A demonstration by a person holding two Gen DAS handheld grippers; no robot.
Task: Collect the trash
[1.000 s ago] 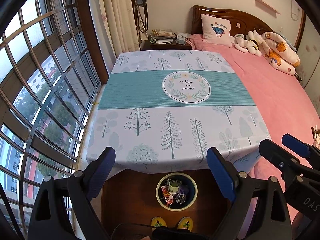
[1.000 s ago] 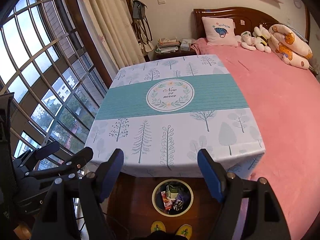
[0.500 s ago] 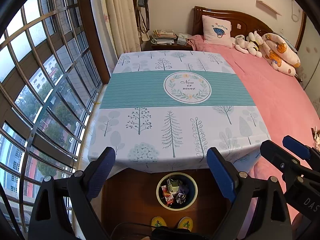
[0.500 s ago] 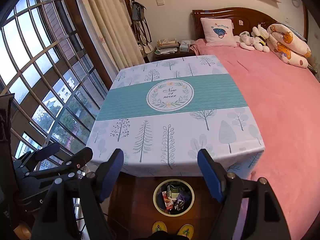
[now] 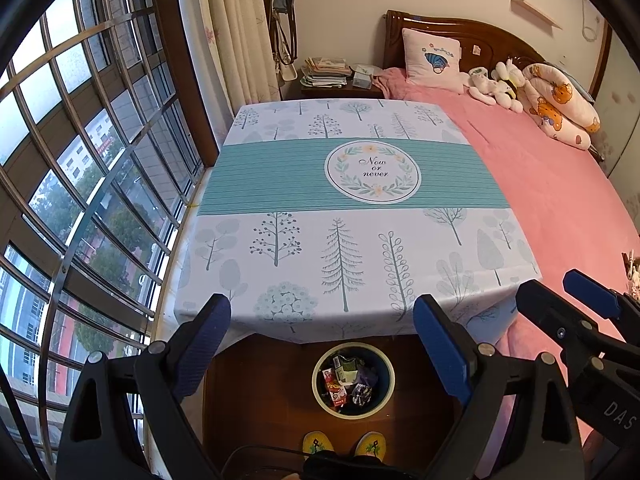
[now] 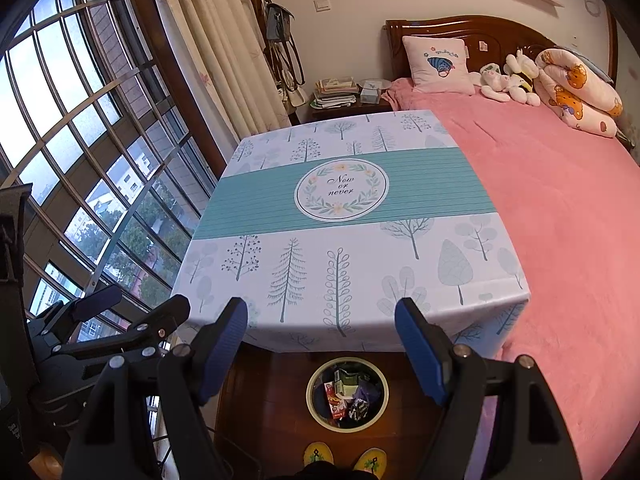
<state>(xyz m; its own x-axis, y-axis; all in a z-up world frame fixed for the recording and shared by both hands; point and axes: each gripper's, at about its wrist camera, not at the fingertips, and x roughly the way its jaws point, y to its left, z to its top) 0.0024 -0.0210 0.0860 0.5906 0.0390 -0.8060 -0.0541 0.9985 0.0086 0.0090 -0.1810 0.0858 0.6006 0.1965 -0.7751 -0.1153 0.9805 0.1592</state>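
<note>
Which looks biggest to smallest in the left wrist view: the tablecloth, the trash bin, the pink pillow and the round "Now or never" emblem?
1. tablecloth
2. round emblem
3. trash bin and pink pillow: similar in apparent size, and the pillow sits much farther away, so unranked.

Counter under tree-print teal-banded tablecloth (image 5: 360, 216) centre. Pink-covered bed (image 5: 560, 184) at 3 o'clock; embroidered pink pillow (image 5: 430, 58) at 1 o'clock; cream curtain (image 5: 236, 32) at 11 o'clock.
</note>
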